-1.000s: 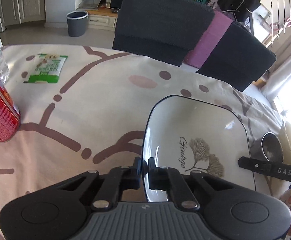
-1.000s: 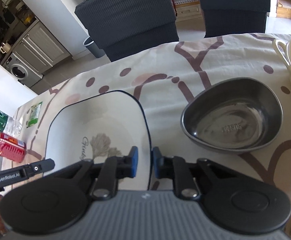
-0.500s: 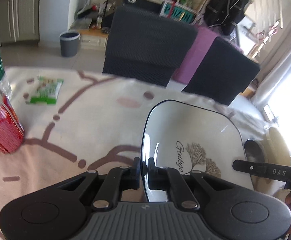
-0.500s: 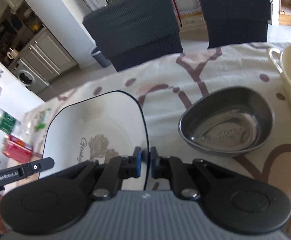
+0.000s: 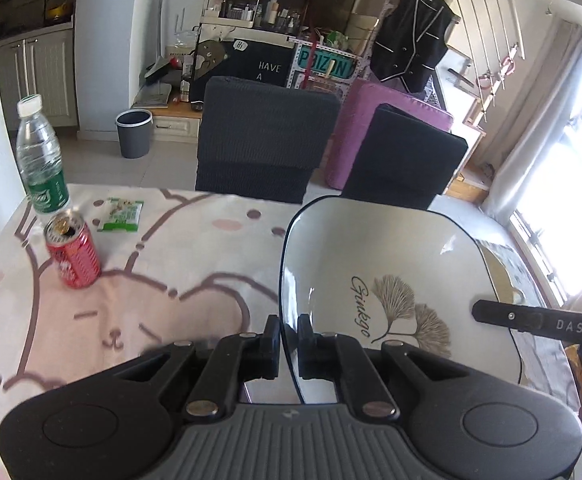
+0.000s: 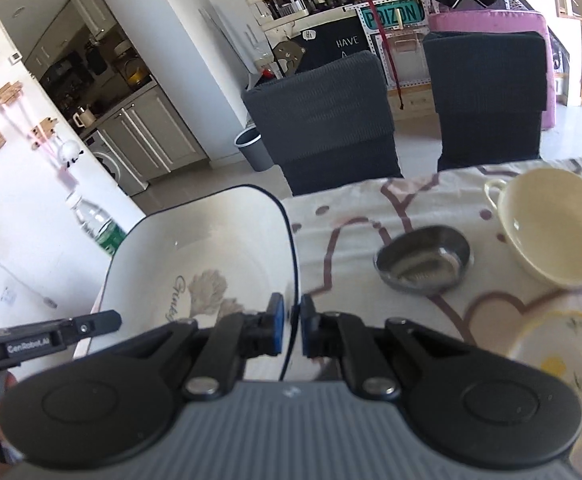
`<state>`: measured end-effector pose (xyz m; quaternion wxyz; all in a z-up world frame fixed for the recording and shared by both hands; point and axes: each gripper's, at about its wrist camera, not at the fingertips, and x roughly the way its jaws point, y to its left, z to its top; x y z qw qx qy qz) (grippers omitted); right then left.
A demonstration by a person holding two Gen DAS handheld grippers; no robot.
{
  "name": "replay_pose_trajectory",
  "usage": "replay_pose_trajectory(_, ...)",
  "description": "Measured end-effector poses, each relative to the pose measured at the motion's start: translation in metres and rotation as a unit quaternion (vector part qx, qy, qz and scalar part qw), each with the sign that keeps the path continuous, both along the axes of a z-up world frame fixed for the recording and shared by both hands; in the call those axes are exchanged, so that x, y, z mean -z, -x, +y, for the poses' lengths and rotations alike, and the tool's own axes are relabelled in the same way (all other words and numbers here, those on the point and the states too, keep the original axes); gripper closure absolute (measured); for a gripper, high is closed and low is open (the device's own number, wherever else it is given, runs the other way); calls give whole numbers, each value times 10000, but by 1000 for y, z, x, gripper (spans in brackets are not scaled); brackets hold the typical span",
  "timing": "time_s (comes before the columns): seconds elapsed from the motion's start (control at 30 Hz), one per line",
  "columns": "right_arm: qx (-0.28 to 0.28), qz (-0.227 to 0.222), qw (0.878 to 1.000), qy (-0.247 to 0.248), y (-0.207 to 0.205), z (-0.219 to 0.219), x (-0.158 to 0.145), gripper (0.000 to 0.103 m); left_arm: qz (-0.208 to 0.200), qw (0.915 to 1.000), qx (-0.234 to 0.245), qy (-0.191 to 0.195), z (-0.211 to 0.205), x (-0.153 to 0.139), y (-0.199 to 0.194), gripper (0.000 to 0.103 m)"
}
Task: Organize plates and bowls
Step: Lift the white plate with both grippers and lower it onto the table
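both claws pinch opposite rims of the square plate (image 5: 391, 280), apparently lifted above the table (image 5: 151, 280).

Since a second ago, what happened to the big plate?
Both grippers, left gripper and right gripper, lifted the plate up off the table. They still pinch its opposite rims. The metal dish and red can stayed put.

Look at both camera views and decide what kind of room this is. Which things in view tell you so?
Most likely a home dining area open to a kitchen. A table with a patterned tablecloth has dark covered chairs drawn up to it; behind are kitchen cabinets, a washing machine and cluttered shelves.
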<state>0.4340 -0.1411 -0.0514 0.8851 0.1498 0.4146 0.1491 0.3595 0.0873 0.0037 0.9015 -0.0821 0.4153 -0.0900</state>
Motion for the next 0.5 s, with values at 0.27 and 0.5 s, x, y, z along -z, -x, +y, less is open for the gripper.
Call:
replay_pose_trajectory(0.27, -9, 374, 9993, 1, 75, -7, 35, 92, 451, 9989, -52, -82, -6, 38, 66, 95)
replay_pose_trajectory(0.5, -202, 889, 9949, 437, 108, 6, 72, 92, 912, 9958, -106, -6, 2, 84, 98, 94)
